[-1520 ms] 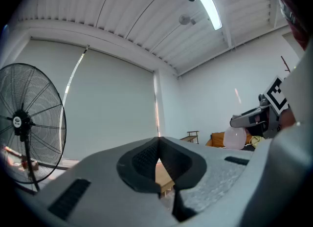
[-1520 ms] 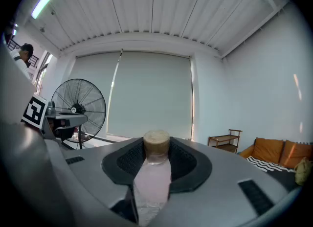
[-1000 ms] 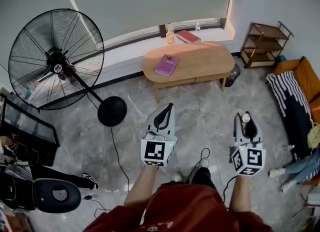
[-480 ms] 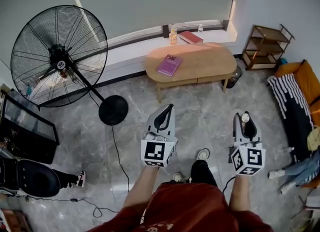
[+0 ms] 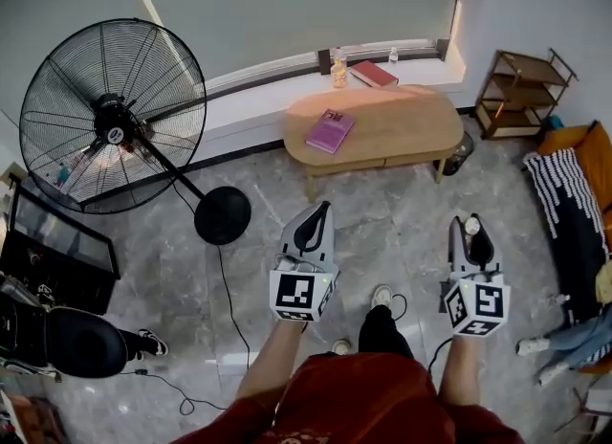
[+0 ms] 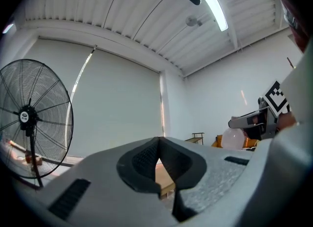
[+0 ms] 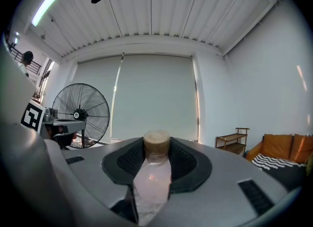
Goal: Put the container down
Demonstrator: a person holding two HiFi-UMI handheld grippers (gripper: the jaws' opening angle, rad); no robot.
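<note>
Between the pads of your right gripper (image 7: 155, 155) stands the container (image 7: 152, 177), a small clear bottle with a tan cap (image 7: 156, 145). The jaws are partly closed and press on its neck and shoulders from both sides, so the cap pokes up above the pads. You hold it upright with the gripper pointing level, probably so the bottle cannot slide out of the pads and its base can meet a surface flat.

Your left gripper (image 6: 157, 145) is empty. Its jaws are brought together at the tips, leaving only a thin slit below them. It rides beside the right one at about the same height and looks like a spare hand for this job.

From the head view, the container is in the air over the grey floor (image 5: 392, 227), just ahead of your feet. It is well apart from anything that could bear it.

The low wooden table (image 5: 406, 122) ahead seems the natural place to set it down. A purple book (image 5: 331, 131) lies on its left part, while the right part is bare, so I would aim there. You will need to close that gap and come down before letting the jaws part.
</note>
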